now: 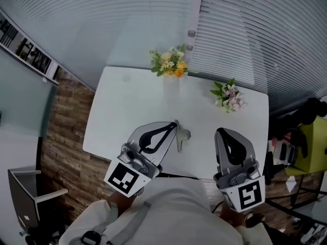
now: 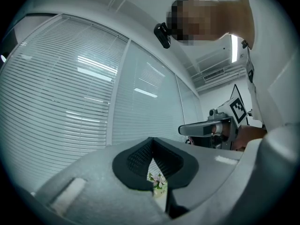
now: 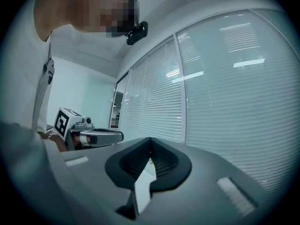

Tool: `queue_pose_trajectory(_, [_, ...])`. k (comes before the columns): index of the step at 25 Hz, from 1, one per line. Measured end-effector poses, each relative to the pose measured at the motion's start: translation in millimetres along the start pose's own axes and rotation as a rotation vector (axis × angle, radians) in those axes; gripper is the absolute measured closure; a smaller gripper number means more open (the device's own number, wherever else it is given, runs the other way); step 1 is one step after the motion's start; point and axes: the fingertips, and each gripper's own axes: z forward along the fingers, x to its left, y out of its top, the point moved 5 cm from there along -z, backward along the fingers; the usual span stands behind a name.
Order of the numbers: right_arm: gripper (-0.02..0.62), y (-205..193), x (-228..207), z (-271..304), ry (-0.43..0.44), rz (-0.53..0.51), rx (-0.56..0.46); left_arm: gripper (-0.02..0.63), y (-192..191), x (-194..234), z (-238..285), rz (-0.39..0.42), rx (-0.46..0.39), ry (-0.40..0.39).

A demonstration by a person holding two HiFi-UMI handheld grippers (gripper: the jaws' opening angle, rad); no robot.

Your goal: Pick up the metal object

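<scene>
A small grey metal object (image 1: 182,136) lies on the white table (image 1: 127,111), near its front edge. My left gripper (image 1: 173,126) is held just left of it, tip beside the object's upper end; whether they touch I cannot tell. Its jaws are shut, and in the left gripper view (image 2: 151,142) nothing shows between the tips. My right gripper (image 1: 220,132) hovers further right over the table's front edge, also shut and empty (image 3: 150,142). Both gripper views look upward at window blinds; neither shows the metal object.
Yellow-white flowers (image 1: 169,63) stand at the table's back edge and pink-white flowers (image 1: 228,96) at the back right. Window blinds (image 1: 245,29) run behind the table. A dark chair (image 1: 30,198) stands at the lower left, and clutter (image 1: 301,142) on the right.
</scene>
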Motion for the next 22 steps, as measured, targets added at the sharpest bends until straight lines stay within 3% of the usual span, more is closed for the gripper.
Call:
queue_pose_trajectory(10, [0.591, -12, 8, 9, -0.036, -0.001, 0.036, 0.601, -3, 10, -10, -0.014, 0.001, -0.025])
queue_pose_trajectory(22, [0.561, -64, 9, 22, -0.067, 0.011, 0.134, 0.601, -5, 18, -21, -0.019, -0.002, -0.036])
